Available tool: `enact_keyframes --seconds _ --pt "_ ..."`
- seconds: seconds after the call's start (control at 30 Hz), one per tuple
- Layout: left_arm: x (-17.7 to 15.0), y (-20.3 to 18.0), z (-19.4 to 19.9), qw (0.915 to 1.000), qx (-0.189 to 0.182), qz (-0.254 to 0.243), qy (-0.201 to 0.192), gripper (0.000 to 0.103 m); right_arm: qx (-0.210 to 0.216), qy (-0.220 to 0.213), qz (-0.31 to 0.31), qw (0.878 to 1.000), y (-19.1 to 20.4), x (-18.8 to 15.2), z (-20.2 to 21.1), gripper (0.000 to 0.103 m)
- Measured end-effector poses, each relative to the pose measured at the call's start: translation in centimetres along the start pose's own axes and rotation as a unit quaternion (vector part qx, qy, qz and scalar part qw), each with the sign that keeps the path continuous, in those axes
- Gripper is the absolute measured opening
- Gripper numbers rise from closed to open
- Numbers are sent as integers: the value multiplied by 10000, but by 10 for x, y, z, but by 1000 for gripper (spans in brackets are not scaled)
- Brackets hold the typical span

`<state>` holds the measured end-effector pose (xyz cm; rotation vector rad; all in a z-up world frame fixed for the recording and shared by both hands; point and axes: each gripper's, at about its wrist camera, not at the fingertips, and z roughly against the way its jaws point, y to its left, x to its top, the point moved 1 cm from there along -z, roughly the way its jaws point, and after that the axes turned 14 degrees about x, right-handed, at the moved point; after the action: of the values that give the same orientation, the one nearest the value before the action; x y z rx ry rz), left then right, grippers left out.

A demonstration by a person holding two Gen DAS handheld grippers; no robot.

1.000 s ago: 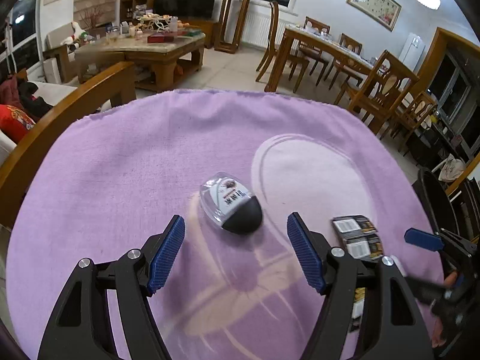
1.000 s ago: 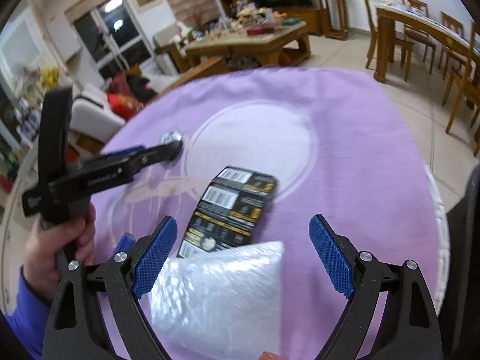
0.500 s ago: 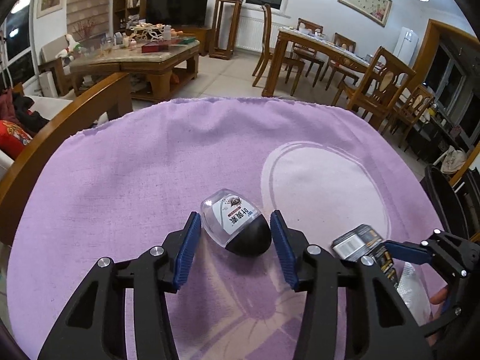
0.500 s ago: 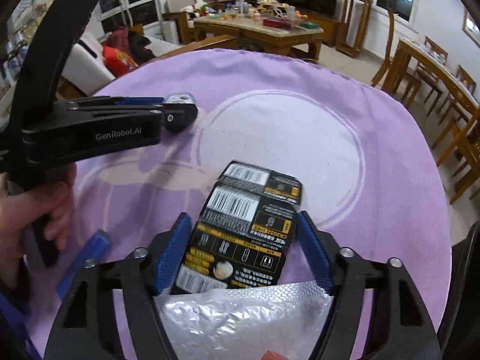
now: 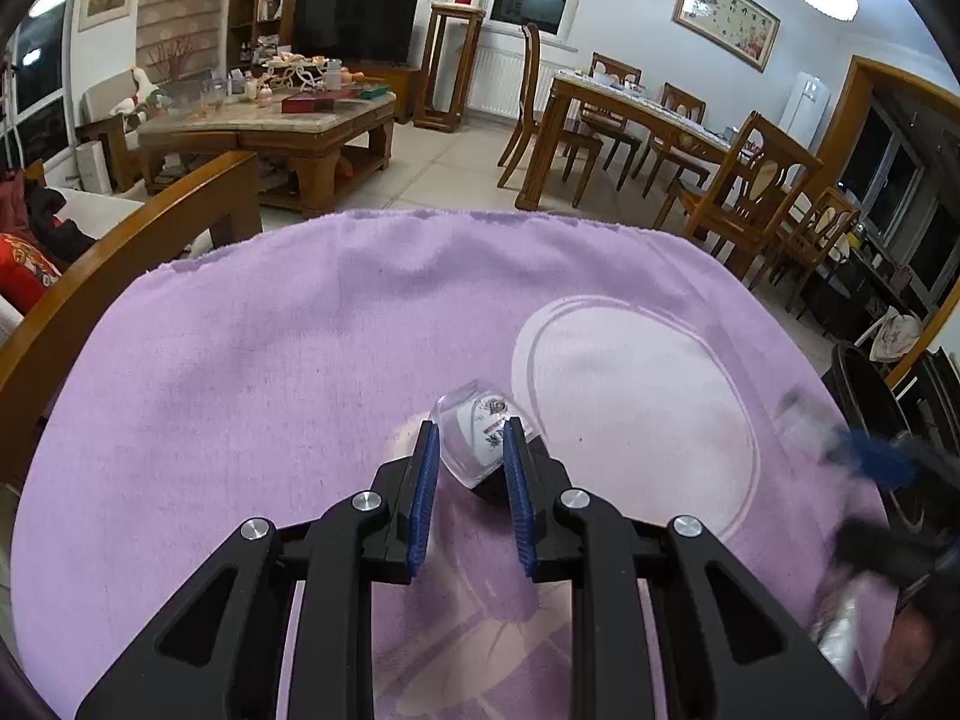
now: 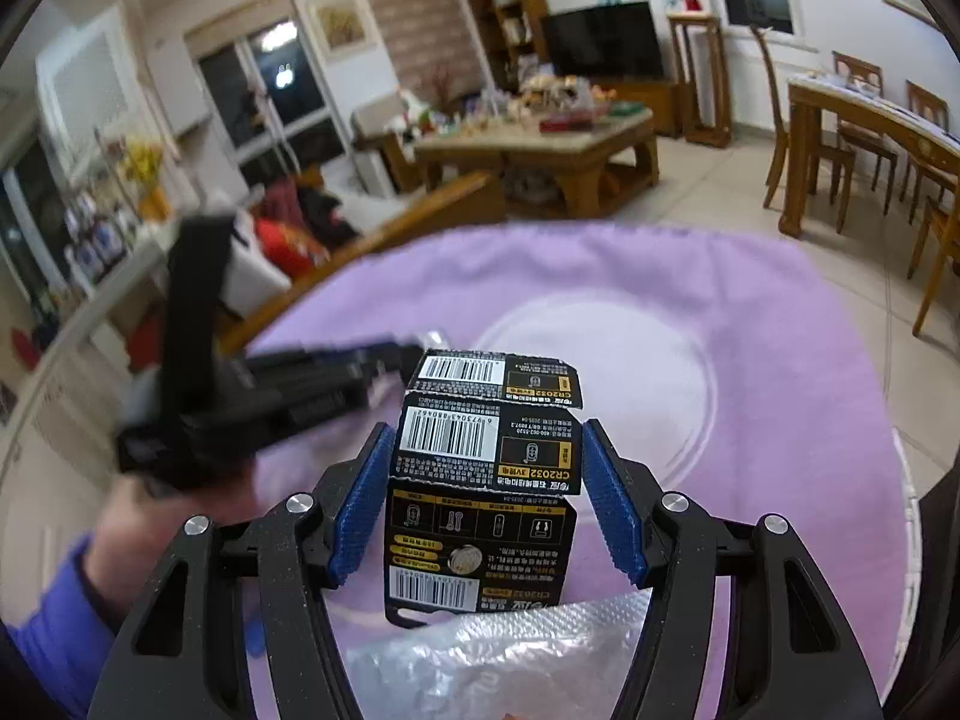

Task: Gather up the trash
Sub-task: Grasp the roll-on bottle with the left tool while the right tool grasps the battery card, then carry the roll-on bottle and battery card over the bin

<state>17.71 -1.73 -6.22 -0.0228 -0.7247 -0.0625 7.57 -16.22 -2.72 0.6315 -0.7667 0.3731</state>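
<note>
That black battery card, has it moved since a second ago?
Yes. The battery card lay flat on the purple cloth beside the white ring; now it stands lifted between the pads of the right hand-held gripper, whose jaws have just been closing.

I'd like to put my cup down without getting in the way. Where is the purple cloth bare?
Bare: the far half of the purple cloth up to its back edge, and the pale ring. Crowded: the near side, where the left gripper pinches a small bottle and the right gripper holds a black card above bubble wrap.

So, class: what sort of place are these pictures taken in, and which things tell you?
Most likely a home's living and dining room: a television, a cluttered wooden coffee table, and a dining table with chairs.
</note>
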Motion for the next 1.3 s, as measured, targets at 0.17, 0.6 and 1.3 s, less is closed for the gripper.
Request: enact_keyframes --seconds 0.17,0.6,1.3 --pt "2 3 -2 9997 -91 202 97 26 62 -341 -36 9994 0 5 36 62" --pt "5 -24 -10 9997 148 -102 143 42 69 -279 45 9996 6 -1 51 62" --pt "3 -170 123 9797 -1032 -1128 -1294 42 -477 -1338 -543 9884 -71 -23 179 62"
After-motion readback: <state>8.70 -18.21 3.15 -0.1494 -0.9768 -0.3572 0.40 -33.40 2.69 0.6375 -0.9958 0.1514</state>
